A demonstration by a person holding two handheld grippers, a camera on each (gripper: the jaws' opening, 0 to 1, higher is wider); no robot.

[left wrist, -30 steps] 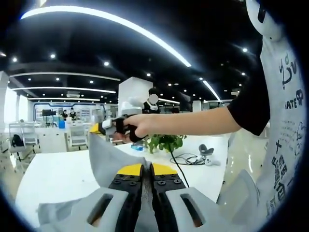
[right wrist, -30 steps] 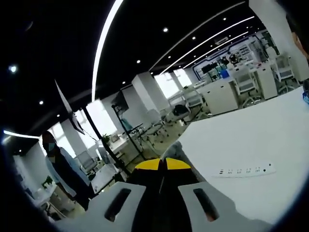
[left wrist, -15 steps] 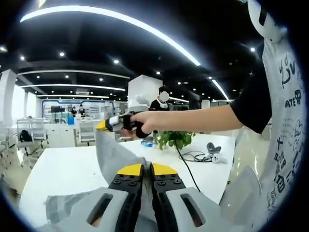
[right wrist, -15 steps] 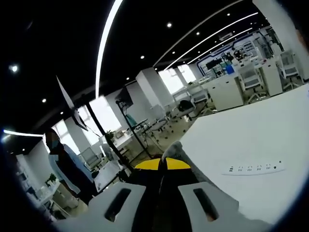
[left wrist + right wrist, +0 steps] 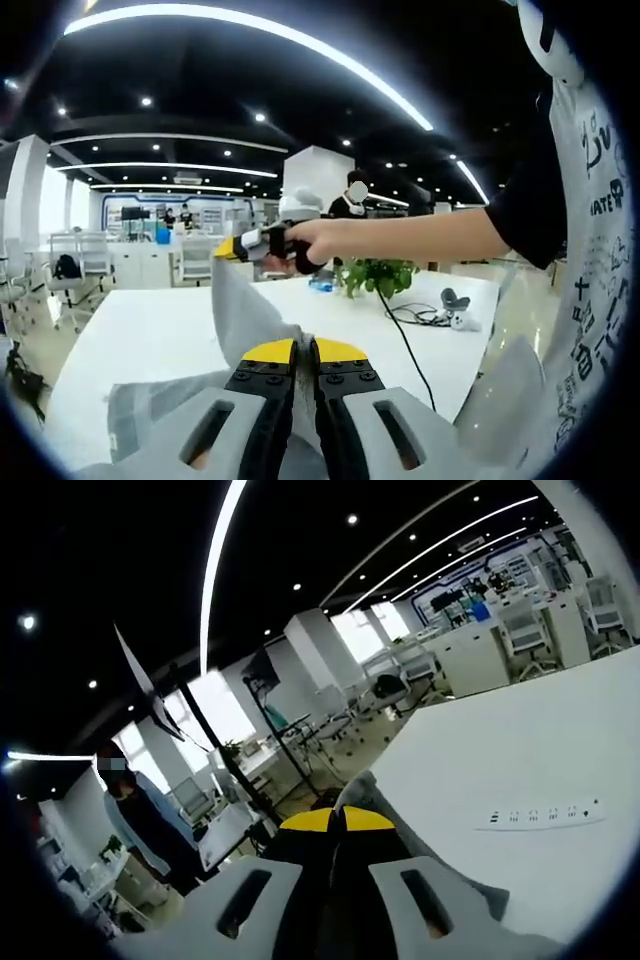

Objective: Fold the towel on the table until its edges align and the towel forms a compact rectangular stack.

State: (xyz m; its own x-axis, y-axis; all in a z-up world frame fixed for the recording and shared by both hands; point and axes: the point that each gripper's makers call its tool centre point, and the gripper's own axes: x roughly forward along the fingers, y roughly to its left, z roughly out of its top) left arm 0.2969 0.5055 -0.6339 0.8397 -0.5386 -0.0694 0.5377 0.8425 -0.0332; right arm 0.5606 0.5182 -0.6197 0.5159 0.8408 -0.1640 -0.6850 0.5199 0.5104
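Both grippers are clamped on the towel and hold it up off the table. Seen from the left gripper view, the left gripper (image 5: 296,350) has its yellow-tipped jaws pressed together with grey towel (image 5: 240,310) cloth pinched between them; the cloth rises from there to the right gripper (image 5: 250,244), which a hand (image 5: 315,241) holds out at arm's length above the white table (image 5: 130,335), its yellow tip gripping the towel's upper corner. More of the towel sags below, spreading onto the table at the lower left of that view. In the right gripper view, the right gripper's jaws are likewise closed, with a small fold of grey cloth poking up just past the yellow tips. Behind the raised corner in the left gripper view stands a potted green plant (image 5: 380,275) on the table; its pot cannot be made out. Near it lie a black cable (image 5: 410,315) and a small white device (image 5: 455,303). A white power strip (image 5: 540,814) lies flat on the table in the right gripper view. The person's grey shirt (image 5: 590,250) carries black printed lettering, of which only "ATE" reads clearly. Farther back are white desks, chairs and other people under long ceiling light strips.
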